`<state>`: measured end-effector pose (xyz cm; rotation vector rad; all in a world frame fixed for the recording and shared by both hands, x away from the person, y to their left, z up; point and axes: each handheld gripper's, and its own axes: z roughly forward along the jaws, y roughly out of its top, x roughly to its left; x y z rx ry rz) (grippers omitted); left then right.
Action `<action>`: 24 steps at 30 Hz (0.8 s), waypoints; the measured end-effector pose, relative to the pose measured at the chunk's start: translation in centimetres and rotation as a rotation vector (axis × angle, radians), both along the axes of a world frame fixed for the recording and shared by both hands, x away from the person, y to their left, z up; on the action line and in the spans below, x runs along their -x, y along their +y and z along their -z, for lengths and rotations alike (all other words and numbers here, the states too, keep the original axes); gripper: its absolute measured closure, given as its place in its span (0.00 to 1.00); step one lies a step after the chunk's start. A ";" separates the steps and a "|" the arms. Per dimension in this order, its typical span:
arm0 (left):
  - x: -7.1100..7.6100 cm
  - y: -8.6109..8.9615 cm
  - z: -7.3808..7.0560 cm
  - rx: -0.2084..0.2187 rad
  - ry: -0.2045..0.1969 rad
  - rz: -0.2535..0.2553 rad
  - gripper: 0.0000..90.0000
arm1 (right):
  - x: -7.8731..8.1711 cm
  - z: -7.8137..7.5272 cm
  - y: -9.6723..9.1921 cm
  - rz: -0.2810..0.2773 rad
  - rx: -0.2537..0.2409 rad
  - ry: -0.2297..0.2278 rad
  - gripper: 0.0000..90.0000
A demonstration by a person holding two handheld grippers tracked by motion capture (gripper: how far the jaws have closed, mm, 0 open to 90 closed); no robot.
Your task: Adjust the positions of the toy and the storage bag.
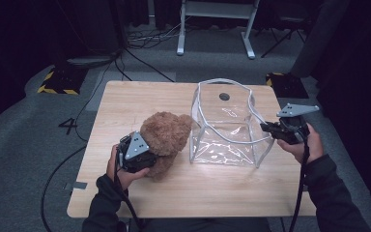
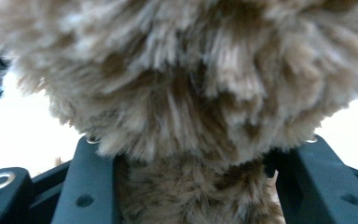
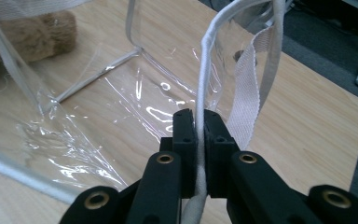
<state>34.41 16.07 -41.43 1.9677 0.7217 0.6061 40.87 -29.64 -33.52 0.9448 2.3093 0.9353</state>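
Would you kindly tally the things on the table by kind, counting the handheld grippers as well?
Brown teddy bear: 1
Clear plastic bag with white trim: 1
Handheld grippers: 2, the left gripper shut on the bear, the right gripper shut on the bag's white rim
Total: 4
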 end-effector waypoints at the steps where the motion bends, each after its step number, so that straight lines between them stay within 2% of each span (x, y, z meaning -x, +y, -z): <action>1: -0.1 0.1 0.0 0.002 -0.001 -0.006 0.56 | 0.4 0.0 0.0 -0.008 -0.007 0.000 0.95; 6: -0.5 0.3 0.0 0.016 -0.006 -0.035 0.56 | 1.9 0.1 0.7 -0.055 -0.005 -0.003 0.95; 8: -0.6 0.4 -0.1 0.016 -0.008 -0.041 0.56 | 2.2 0.2 1.2 -0.053 -0.020 0.001 0.95; 10: -0.7 0.6 -0.1 0.031 -0.010 -0.049 0.56 | 2.5 0.2 1.9 -0.064 -0.012 -0.008 0.95; 12: -0.8 0.7 -0.2 0.034 -0.011 -0.050 0.56 | 2.5 0.2 2.1 -0.072 -0.011 -0.012 0.95; 20: -1.6 1.7 -0.5 0.096 -0.022 -0.095 0.56 | 1.3 0.3 3.9 -0.065 -0.005 -0.017 0.95; 22: -1.7 1.7 -0.5 0.099 -0.025 -0.099 0.56 | 1.2 0.3 4.1 -0.065 -0.002 -0.018 0.95; 24: -1.7 1.9 -0.6 0.102 -0.031 -0.107 0.56 | 1.3 0.2 4.3 -0.063 -0.004 -0.030 0.91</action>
